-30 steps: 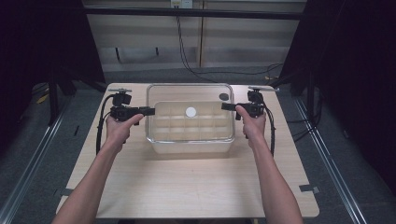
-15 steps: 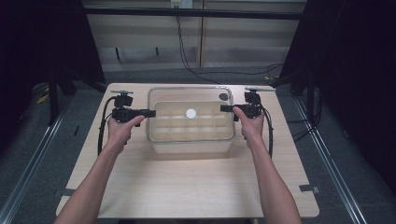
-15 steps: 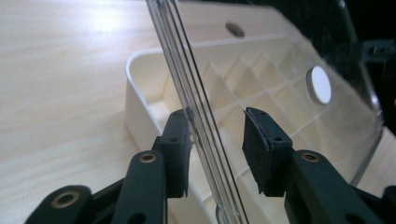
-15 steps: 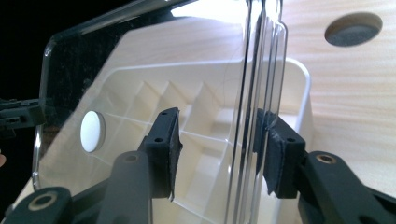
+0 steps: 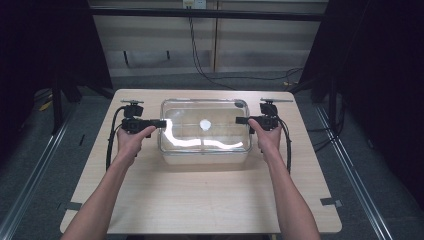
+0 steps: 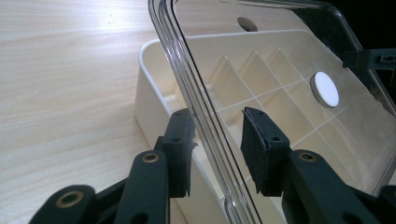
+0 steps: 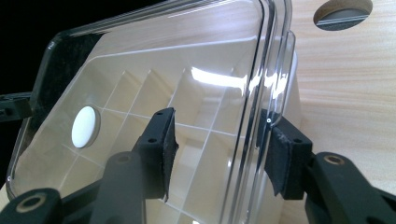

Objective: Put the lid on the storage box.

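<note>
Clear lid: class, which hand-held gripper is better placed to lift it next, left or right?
Neither alone. The left hand-held gripper and right hand-held gripper each straddle an opposite edge of the clear lid, jaws open.

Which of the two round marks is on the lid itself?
The white disc, near the lid's middle. The dark one is a hole in the table.

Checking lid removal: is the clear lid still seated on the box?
No, tilted off: the clear lid stands above the compartment box rim.
</note>
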### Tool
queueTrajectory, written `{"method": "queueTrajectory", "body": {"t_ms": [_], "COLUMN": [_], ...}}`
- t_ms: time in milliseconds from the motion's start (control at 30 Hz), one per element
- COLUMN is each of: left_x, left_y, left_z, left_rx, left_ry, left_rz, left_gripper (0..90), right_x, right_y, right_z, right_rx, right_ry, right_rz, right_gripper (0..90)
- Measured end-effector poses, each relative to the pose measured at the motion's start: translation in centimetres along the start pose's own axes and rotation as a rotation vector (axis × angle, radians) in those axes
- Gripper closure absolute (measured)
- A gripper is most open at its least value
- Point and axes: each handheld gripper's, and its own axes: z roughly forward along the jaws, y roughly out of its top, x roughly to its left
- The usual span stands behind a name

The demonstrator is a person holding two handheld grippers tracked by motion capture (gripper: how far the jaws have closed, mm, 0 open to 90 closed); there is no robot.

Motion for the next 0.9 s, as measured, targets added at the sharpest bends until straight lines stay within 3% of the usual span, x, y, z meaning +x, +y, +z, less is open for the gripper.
{"method": "queueTrajectory", "body": {"t_ms": [267,333,633,800,900], "left_x": [0.1,-0.1,0.2,0.7,0.8], "left_y": [-0.1,-0.1,-0.4,-0.6,-0.8], "left_z": [0.0,0.1,0.8,1.1,1.3], "left_rx": [0.0,0.006,0.032,0.05,0.05], "left_ry": [-0.009,0.004,0.007,-0.015,-0.022], "left_rz": [-0.006,-0.008,-0.016,-0.037,-0.044], "left_gripper": [63.2,63.1,59.7,57.4,56.4], "right_x": [0.3,0.4,-0.2,-0.4,-0.7], "right_y": [-0.1,-0.1,-0.4,-0.6,-0.9], "right_z": [0.0,-0.2,0.5,0.8,0.9], "right_rx": [-0.011,-0.012,-0.004,0.011,-0.008], "right_ry": [-0.033,-0.086,-0.088,-0.1,-0.081], "right_rz": [-0.027,-0.052,-0.029,-0.024,-0.01], "right_gripper": [46.8,48.4,48.3,47.7,49.2]}}
